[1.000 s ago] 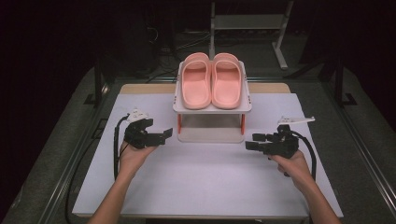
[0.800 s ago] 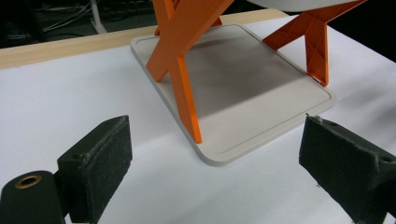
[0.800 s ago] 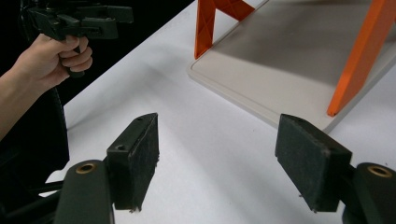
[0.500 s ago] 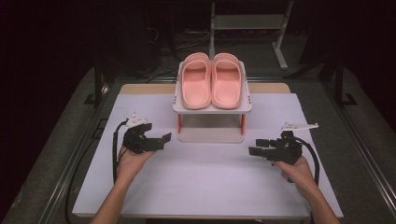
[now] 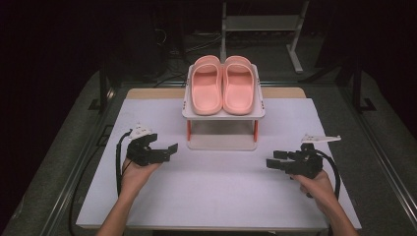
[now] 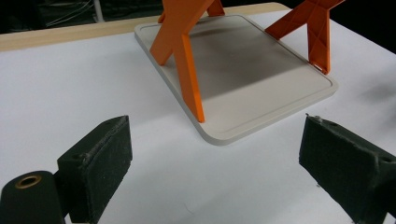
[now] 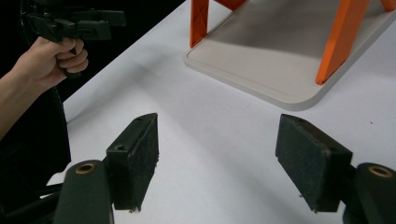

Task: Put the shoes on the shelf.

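Observation:
Two pink slippers (image 5: 223, 86) lie side by side on the top shelf of a small white rack (image 5: 189, 114) with orange legs, at the middle back of the table. My left gripper (image 5: 170, 151) is held left of the rack's front, jaws open and pointing right, with nothing between them. In the left gripper view the left gripper (image 6: 215, 140) faces the rack's base plate (image 6: 261, 79) and an orange leg (image 6: 187, 70). My right gripper (image 5: 273, 158) is held right of the rack's front, open and empty. The right gripper view has the right gripper (image 7: 217, 140) above bare white table.
A white sheet (image 5: 216, 196) covers the table, with a wooden strip (image 5: 147, 93) along the back edge. The other hand with the left gripper (image 7: 74, 23) appears at the far left of the right gripper view. A metal stand (image 5: 260, 24) is on the dark floor behind.
My right hand has drifted a little to the right and toward the near edge of the table. The left hand has stayed about where it was. Both pairs of jaws stay open.

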